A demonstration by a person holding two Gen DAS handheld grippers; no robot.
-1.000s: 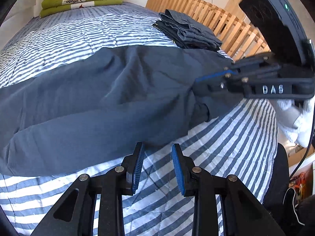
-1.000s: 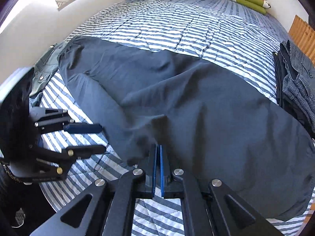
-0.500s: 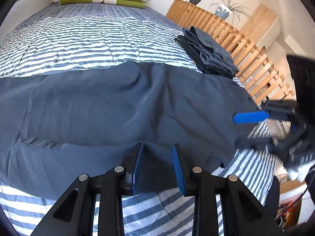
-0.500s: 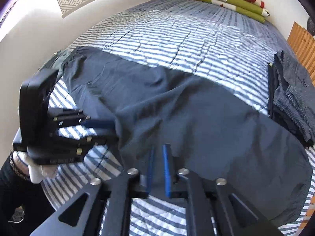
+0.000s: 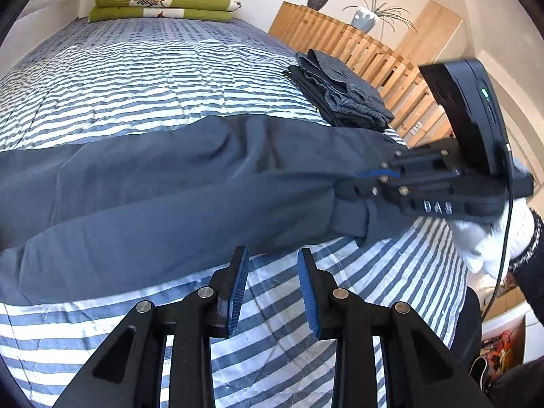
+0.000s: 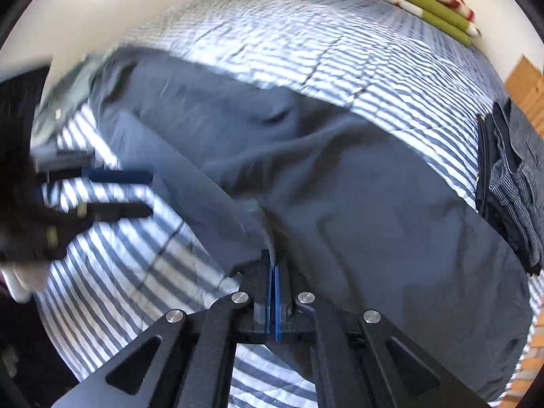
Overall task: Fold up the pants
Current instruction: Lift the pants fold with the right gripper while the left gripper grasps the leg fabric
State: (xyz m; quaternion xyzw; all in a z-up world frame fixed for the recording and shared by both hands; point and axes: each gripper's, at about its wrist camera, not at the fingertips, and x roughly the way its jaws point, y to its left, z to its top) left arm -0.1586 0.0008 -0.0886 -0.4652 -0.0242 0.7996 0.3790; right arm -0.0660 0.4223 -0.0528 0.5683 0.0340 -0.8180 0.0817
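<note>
Navy cloth pants (image 5: 176, 197) lie spread across the striped bed (image 5: 142, 78). Right gripper (image 6: 273, 272) has just closed, its fingers pinching the near edge. Left gripper (image 5: 272, 282) hangs part open over bare cover, holding nothing. Step, as judged: taking hold for a fold; next, left needs an edge. Containers: none seen.

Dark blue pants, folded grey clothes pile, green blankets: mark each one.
dark blue pants (image 5: 170, 187), left wrist view, middle of the spread fabric.
folded grey clothes pile (image 5: 343, 97), left wrist view, top garment.
green blankets (image 5: 159, 13), left wrist view, lower green layer of the stack.
</note>
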